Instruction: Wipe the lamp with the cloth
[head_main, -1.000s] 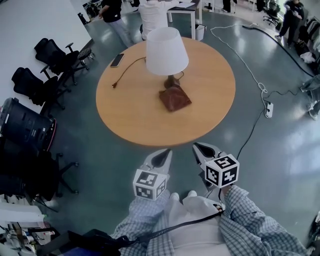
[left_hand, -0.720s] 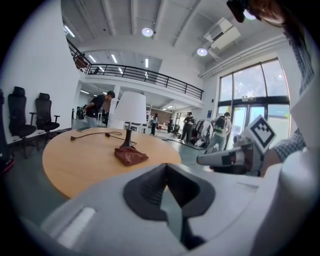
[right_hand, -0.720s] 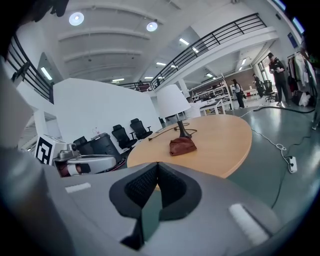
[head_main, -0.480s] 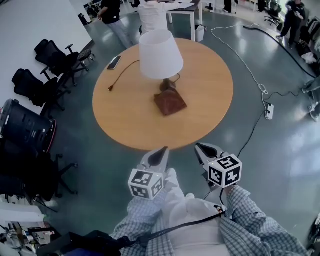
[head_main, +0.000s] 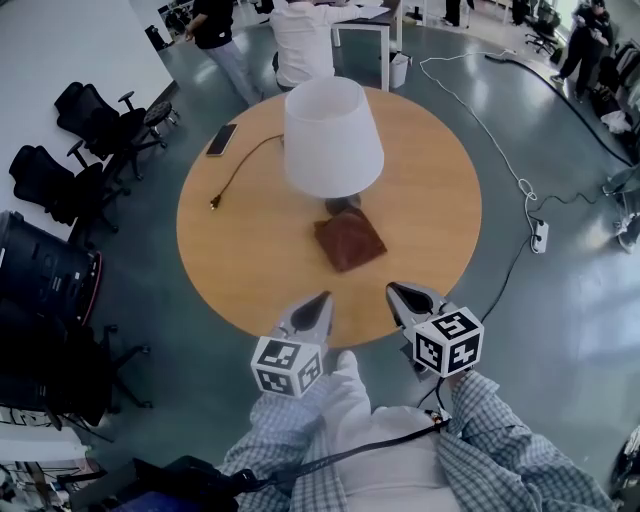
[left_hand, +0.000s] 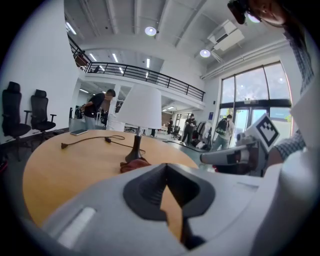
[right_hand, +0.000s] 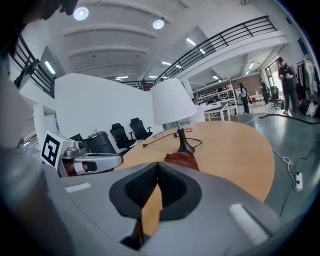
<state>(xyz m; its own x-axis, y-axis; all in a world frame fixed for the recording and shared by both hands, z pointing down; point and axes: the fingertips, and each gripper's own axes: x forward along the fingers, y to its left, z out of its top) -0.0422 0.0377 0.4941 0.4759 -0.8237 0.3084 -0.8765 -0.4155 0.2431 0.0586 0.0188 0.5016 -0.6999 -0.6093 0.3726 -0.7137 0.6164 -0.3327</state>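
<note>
**Differences between views.** Only the head view shows the whole round table (head_main: 225, 265) from above. A phone (head_main: 221, 139) lies near the table's 10 o'clock edge, and a loose plug cable (head_main: 243, 165) runs from that side toward the lamp (head_main: 333, 135). Only the left gripper view shows people (left_hand: 221, 131) standing by tall windows beyond the table. Only the right gripper view shows office chairs (right_hand: 127, 134) side by side before a white wall.

**Claws.** The left claw (head_main: 321, 301) is pressed together and empty, and is held at the table's near rim at about 6 o'clock. The right claw (head_main: 397, 293) is just beside it at about 5 o'clock, likewise pressed together and empty.

**Task items.** The cloth (head_main: 350, 240), crumpled and reddish-brown, lies on the table just in front of the lamp's foot; whether the two touch cannot be told. It lies at 12 o'clock from the left claw and 11 o'clock from the right, apart from both. The lamp stands upright behind the cloth near the table's centre. Seen from above, its white shade covers the stem.

**Surroundings.** Only open tabletop lies between the claws and the cloth. A power strip (head_main: 540, 236) is noted on the floor at the table's 3 o'clock.
</note>
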